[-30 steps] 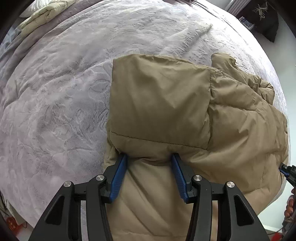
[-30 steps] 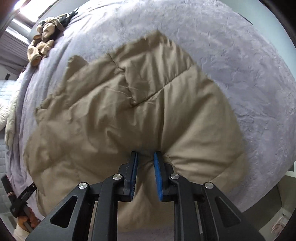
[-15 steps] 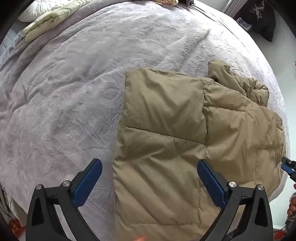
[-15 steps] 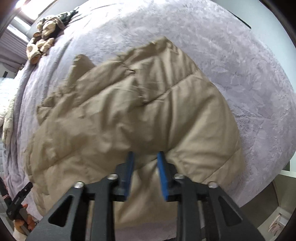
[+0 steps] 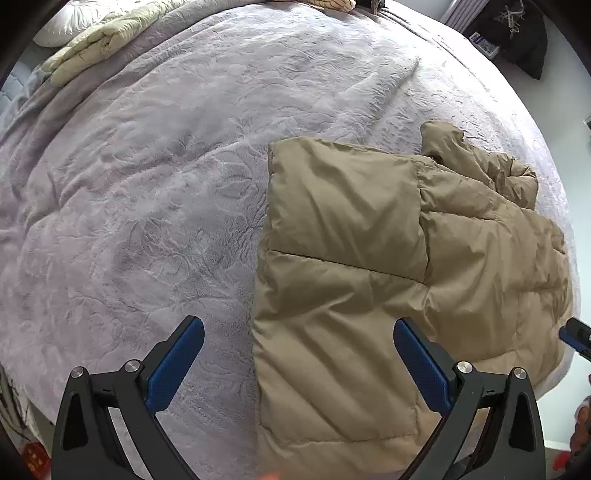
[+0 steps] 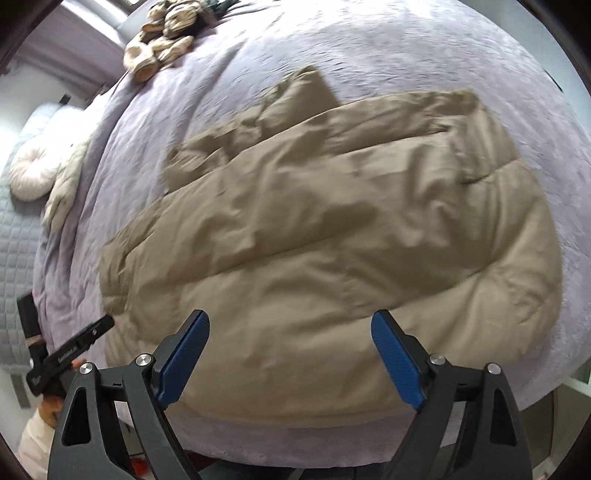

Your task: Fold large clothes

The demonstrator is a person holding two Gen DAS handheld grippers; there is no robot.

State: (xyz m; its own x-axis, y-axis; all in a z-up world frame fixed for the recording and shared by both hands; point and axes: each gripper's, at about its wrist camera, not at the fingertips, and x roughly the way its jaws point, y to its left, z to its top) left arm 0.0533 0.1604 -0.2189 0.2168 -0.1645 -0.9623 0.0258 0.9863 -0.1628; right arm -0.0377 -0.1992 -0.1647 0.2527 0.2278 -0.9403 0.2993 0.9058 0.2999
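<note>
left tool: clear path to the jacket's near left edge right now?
Probably yes. The left tool is open, holding nothing, and the tan jacket's left edge lies flat on the purple bedspread between its fingers, with nothing on top of it.

The right claw (image 6: pixel 290 334) is held wide open, nothing gripped. The tan puffer jacket (image 6: pixel 332 229) is spread on the lavender bed (image 6: pixel 424 48) just ahead; a stuffed toy (image 6: pixel 162 40) is seen far ahead-left.

Home bedroom, wide bed (image 5: pixel 155 192) under a lilac plush embossed blanket, round white pillow (image 6: pixel 31 173) and pale folded quilt (image 5: pixel 96 44) at its head, plush toy (image 6: pixel 162 40) lying on the far edge, dark wall hanging (image 5: pixel 513 29) beyond
</note>
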